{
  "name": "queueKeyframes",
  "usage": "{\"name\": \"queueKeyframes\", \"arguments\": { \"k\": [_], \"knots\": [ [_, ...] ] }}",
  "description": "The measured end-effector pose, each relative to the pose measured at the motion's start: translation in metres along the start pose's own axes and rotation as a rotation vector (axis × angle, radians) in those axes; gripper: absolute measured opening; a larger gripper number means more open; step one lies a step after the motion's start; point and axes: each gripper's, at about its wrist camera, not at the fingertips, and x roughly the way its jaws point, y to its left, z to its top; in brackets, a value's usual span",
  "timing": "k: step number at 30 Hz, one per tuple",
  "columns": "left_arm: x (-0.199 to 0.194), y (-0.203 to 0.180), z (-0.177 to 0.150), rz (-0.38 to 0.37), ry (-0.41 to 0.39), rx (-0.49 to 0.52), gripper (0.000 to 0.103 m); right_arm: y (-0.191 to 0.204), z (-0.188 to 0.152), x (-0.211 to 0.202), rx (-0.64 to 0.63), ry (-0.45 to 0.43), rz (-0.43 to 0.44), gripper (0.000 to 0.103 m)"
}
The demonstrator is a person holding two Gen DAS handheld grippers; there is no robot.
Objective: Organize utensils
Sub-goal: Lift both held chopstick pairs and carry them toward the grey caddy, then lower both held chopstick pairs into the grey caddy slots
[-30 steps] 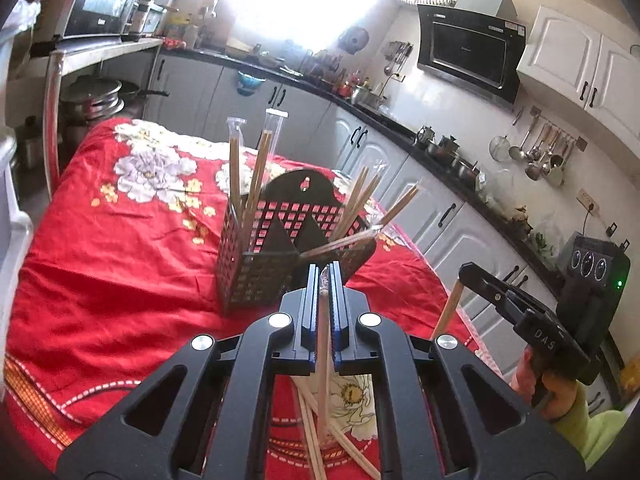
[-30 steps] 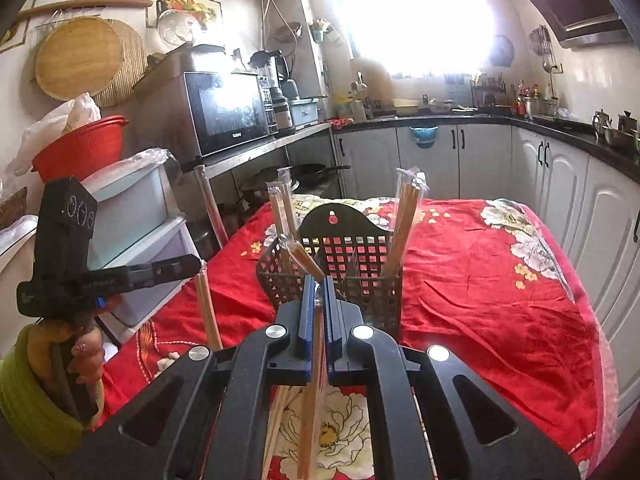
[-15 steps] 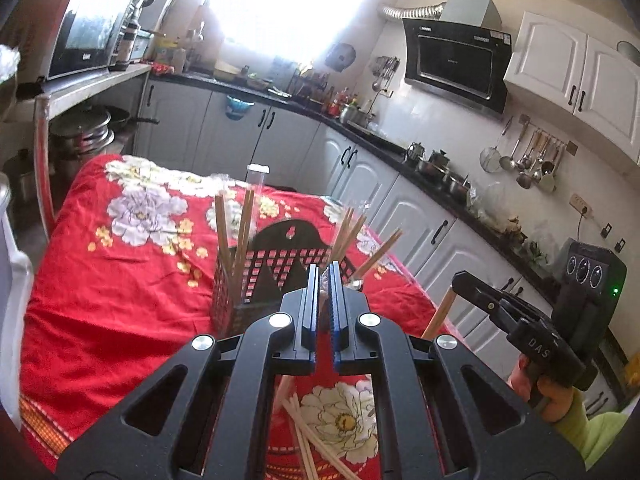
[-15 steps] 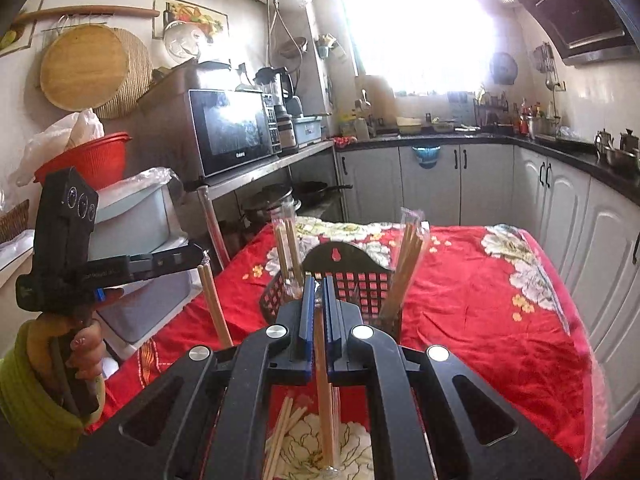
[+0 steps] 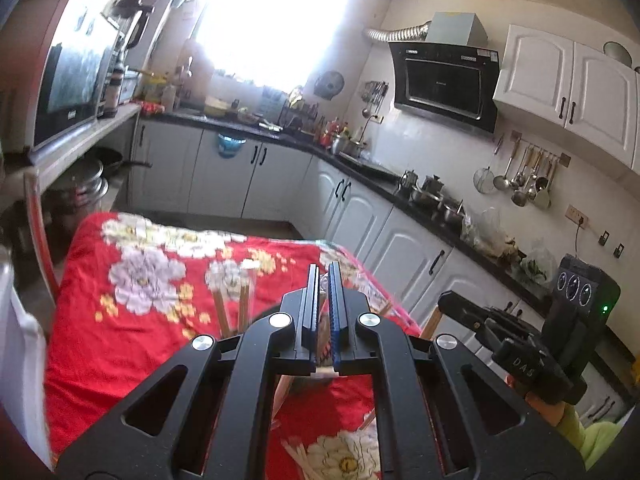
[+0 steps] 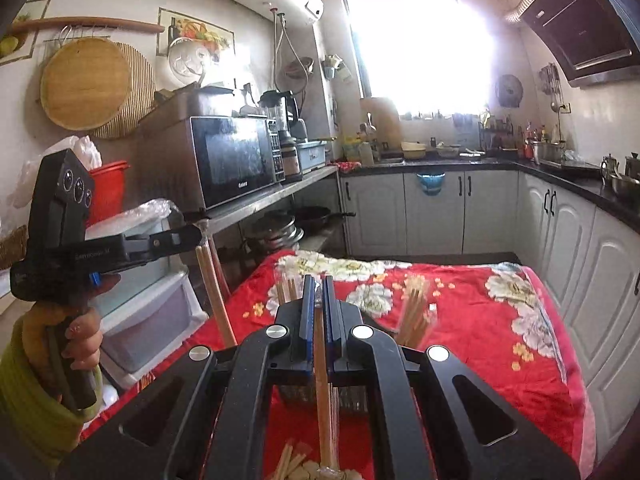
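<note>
My left gripper [image 5: 324,276] is shut on a wrapped pair of chopsticks [image 5: 322,370], held high over the red flowered tablecloth [image 5: 132,320]. My right gripper [image 6: 317,284] is shut on another wrapped pair of chopsticks [image 6: 323,396] that hangs down below its fingers. The dark mesh utensil holder [image 6: 352,398] is mostly hidden behind both grippers; chopsticks [image 6: 414,312] stand up from it, also in the left wrist view [image 5: 232,312]. Loose chopsticks [image 5: 298,454] lie on the cloth near me. Each gripper shows in the other's view, left [image 6: 176,238] and right [image 5: 452,302], each with a chopstick in it.
White kitchen cabinets [image 5: 360,216] with a black counter run along the far side and right. A metal shelf with a microwave [image 6: 232,160] stands on the left, with plastic drawers [image 6: 148,312] below it. Pots [image 5: 84,188] sit under the shelf.
Both grippers have risen and tilted up with their chopsticks. The utensil holder has dropped low in both views, behind the grippers.
</note>
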Motion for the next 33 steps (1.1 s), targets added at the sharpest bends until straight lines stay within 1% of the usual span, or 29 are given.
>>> {"name": "queueKeyframes", "arguments": {
  "k": [3,7,17,23,25,33],
  "knots": [
    [-0.001,-0.006,0.019,0.001,-0.029,0.022,0.002,-0.004,0.014,0.004,0.009,-0.014,0.007,0.004],
    [0.003,-0.012,0.039,0.005,-0.056,0.049,0.002,-0.005,0.03,0.009,-0.013,-0.038,-0.004,0.004],
    [0.022,-0.012,0.066,0.039,-0.079,0.067,0.002,-0.009,0.064,0.019,-0.051,-0.091,-0.039,0.004],
    [0.032,-0.003,0.067,0.055,-0.09,0.053,0.002,-0.016,0.073,0.033,-0.05,-0.118,-0.048,0.004],
    [0.037,0.0,0.064,0.047,-0.088,0.04,0.002,-0.019,0.071,0.038,-0.04,-0.12,-0.044,0.004],
    [0.056,0.013,0.046,0.055,-0.061,0.019,0.002,-0.021,0.056,0.055,-0.061,-0.13,-0.077,0.004]
  ]
}}
